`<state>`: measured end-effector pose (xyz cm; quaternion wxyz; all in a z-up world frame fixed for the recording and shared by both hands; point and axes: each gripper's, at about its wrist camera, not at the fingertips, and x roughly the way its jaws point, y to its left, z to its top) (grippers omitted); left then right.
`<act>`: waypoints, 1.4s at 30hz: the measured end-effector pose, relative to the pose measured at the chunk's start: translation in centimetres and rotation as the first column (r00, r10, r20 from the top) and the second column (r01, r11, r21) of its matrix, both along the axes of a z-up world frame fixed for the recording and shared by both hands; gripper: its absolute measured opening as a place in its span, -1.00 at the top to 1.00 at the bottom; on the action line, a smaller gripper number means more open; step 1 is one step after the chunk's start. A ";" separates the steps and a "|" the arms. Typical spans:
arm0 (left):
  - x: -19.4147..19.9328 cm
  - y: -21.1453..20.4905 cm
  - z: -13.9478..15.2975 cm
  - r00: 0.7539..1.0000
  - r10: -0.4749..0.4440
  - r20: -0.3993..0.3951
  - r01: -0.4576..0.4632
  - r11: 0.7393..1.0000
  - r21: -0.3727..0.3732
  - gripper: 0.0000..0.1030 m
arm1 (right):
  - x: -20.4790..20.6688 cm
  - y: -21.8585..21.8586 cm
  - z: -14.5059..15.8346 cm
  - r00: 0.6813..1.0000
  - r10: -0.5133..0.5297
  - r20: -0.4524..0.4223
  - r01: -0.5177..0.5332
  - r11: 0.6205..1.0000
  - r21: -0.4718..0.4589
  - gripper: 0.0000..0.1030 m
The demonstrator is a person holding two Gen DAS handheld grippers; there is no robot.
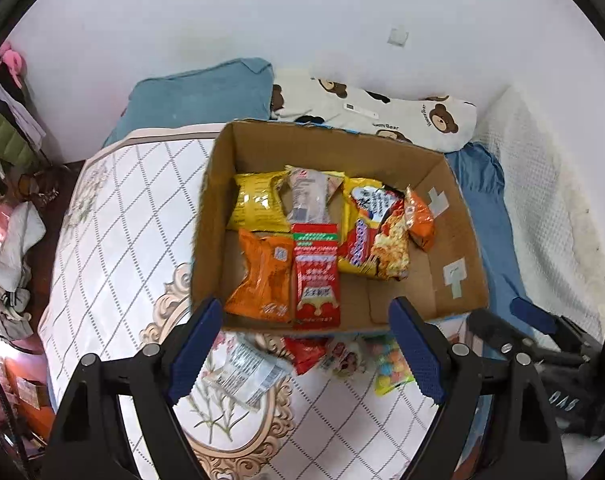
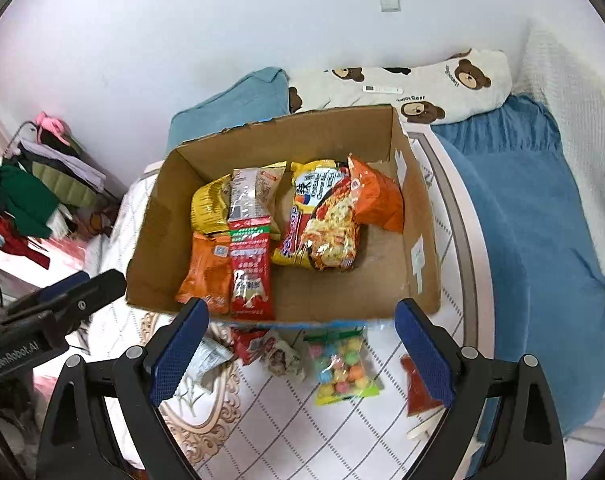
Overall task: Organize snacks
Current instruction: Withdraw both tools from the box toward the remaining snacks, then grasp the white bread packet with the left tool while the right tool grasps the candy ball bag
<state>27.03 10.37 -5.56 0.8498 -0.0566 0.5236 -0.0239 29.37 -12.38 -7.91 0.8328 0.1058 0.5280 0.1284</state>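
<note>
An open cardboard box (image 1: pixel 456 248) (image 2: pixel 418 216) stands on the bed and holds several snack packs: a red sachet (image 1: pixel 316 280) (image 2: pixel 249 276), an orange pack (image 1: pixel 262 280) (image 2: pixel 206 272), a yellow noodle pack (image 1: pixel 376 236) (image 2: pixel 322 220) and a yellow bag (image 1: pixel 256 200). Loose snacks lie in front of the box: a bag of coloured candy balls (image 2: pixel 342 364) (image 1: pixel 390 364), a white pack (image 1: pixel 242 372), a small red pack (image 2: pixel 248 342) and a dark red sachet (image 2: pixel 416 384). My left gripper (image 1: pixel 306 348) and right gripper (image 2: pixel 302 356) hover above these, both open and empty.
The quilted mattress cover (image 1: pixel 118 216) carries the box. A blue pillow (image 1: pixel 206 96), a bear-print pillow (image 2: pixel 422 84) and a blue blanket (image 2: pixel 534 240) lie behind and to the right. Clothes are piled at the left (image 2: pixel 26 196). A white wall is behind.
</note>
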 end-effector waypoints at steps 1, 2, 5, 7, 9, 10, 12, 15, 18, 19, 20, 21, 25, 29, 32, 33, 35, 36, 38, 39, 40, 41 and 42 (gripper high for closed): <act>-0.6 0.2 -0.4 1.000 0.000 0.001 0.000 1.000 0.012 -0.65 | -0.5 -0.2 -0.3 1.000 -0.003 -0.008 0.003 1.000 0.009 -0.87; -1.2 0.3 -0.9 1.000 -0.001 -0.003 0.001 1.000 0.027 -0.65 | -1.0 -0.4 -0.8 1.000 -0.005 -0.018 0.005 1.000 0.022 -0.87; -2.5 1.2 -3.7 0.999 0.004 -0.049 0.000 0.997 0.076 -0.65 | -1.9 -0.7 -3.0 0.998 -0.010 -0.058 0.011 1.000 0.028 -0.87; -2.8 1.9 -6.3 0.994 0.011 -0.110 0.001 0.995 0.103 -0.65 | -2.5 -0.9 -5.0 0.997 -0.008 -0.082 0.011 0.999 0.046 -0.86; -2.9 2.6 -8.6 0.986 0.013 -0.167 0.006 0.993 0.115 -0.65 | -3.0 -0.9 -6.9 0.995 -0.008 -0.099 0.013 0.999 0.046 -0.62; -2.8 3.2 -10.0 0.978 0.027 -0.206 -0.005 0.994 0.106 -0.65 | -3.1 -0.8 -7.9 0.994 -0.004 -0.107 0.009 0.999 0.044 -0.41; -2.5 4.7 -12.6 0.955 0.075 -0.287 -0.067 0.997 0.035 -0.65 | -3.1 -0.8 -9.8 0.991 -0.009 -0.136 0.015 0.999 0.039 -0.40; -2.3 5.8 -14.9 0.948 0.125 -0.294 -0.132 0.991 -0.005 -0.65 | -3.0 -0.5 -12.1 0.987 -0.007 -0.159 0.013 0.999 0.036 -0.40; -1.9 4.4 -16.4 0.957 0.048 -0.287 -0.029 0.997 0.069 -0.65 | -2.9 0.0 -14.1 0.982 0.012 -0.187 -0.012 1.000 0.002 -0.41; -1.7 3.8 -16.9 0.956 0.016 -0.294 0.012 0.996 0.094 -0.65 | -2.7 0.3 -14.7 0.981 0.022 -0.193 -0.026 0.999 -0.021 -0.41; -1.5 3.0 -17.6 0.952 -0.014 -0.306 0.058 0.989 0.134 -0.65 | -2.6 0.5 -15.2 0.980 0.027 -0.196 -0.036 0.998 -0.043 -0.41; -1.3 2.4 -18.2 0.947 -0.047 -0.317 0.099 0.984 0.148 -0.65 | -2.4 0.7 -15.6 0.980 0.036 -0.198 -0.048 0.997 -0.055 -0.42; -0.6 0.2 -19.9 0.926 -0.157 -0.343 0.245 0.942 0.230 -0.65 | -1.1 1.6 -17.8 0.974 0.052 -0.222 -0.080 0.990 -0.120 -0.42; -0.2 -0.5 -20.5 0.923 -0.163 -0.348 0.251 0.941 0.225 -0.07 | -0.5 2.5 -19.3 0.967 0.071 -0.243 -0.104 0.987 -0.126 -0.22; -1.0 0.5 -20.4 0.927 -0.096 -0.362 0.163 0.974 0.160 -0.02 | -1.2 2.8 -19.5 0.968 0.080 -0.239 -0.116 0.983 -0.140 -0.09; -1.4 0.9 -20.5 0.925 -0.066 -0.374 0.124 0.983 0.134 -0.02 | -1.7 2.8 -19.6 0.966 0.084 -0.245 -0.122 0.982 -0.146 -0.09; -2.7 2.2 -20.9 0.915 -0.006 -0.403 0.027 0.999 0.047 -0.02 | -3.0 2.7 -19.8 0.960 0.094 -0.265 -0.135 0.981 -0.141 -0.09; -3.2 2.6 -21.2 0.907 0.016 -0.420 -0.009 1.000 0.019 -0.02 | -3.8 2.6 -19.9 0.956 0.103 -0.274 -0.145 0.980 -0.139 -0.09; -4.6 3.4 -21.6 0.894 0.053 -0.446 -0.074 0.997 -0.031 -0.02 | -5.2 2.5 -20.1 0.950 0.116 -0.289 -0.161 0.977 -0.137 -0.08; -5.3 3.7 -21.8 0.887 0.066 -0.457 -0.102 0.993 -0.054 -0.02 | -6.1 2.5 -20.2 0.947 0.123 -0.298 -0.170 0.976 -0.136 -0.08; -5.8 3.8 -22.0 0.880 0.073 -0.468 -0.116 0.991 -0.064 -0.02 | -7.0 2.4 -20.3 0.943 0.129 -0.308 -0.177 0.975 -0.132 -0.08; -6.4 3.8 -22.3 0.875 0.074 -0.478 -0.125 0.989 -0.076 -0.02 | -7.9 2.3 -20.5 0.938 0.133 -0.320 -0.181 0.976 -0.125 -0.08; -7.0 3.7 -22.6 0.872 0.073 -0.485 -0.128 0.988 -0.081 -0.03 | -8.5 2.2 -20.6 0.935 0.134 -0.330 -0.182 0.976 -0.118 -0.08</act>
